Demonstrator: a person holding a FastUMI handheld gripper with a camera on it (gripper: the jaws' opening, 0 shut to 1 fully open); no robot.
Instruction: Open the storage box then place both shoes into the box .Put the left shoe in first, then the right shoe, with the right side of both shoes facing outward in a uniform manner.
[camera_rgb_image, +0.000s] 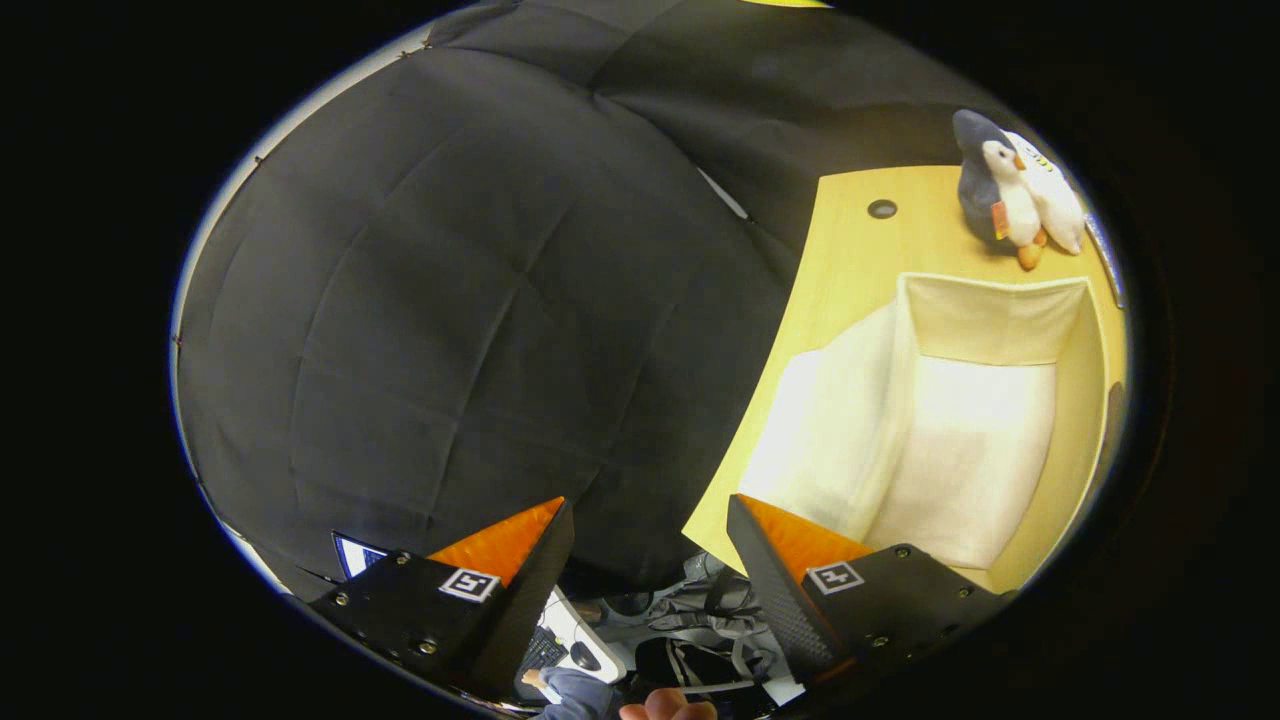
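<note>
My gripper (648, 515) is open, with nothing between its fingers. It is turned on its side, so the wooden table (850, 260) runs up past the right finger (770, 545). A white open storage box (960, 420) lies on that table, just beyond the right finger, its inside bare and pale. Beyond the left finger (525, 540) hangs only the black booth cloth (450, 300).
A plush penguin toy (1010, 195) sits on the table past the box, near a round hole (882, 208) in the tabletop. Between the fingers, low down, a person's hand (665, 708) and sleeve show, with a bag, straps and a keyboard (545, 650) on a desk.
</note>
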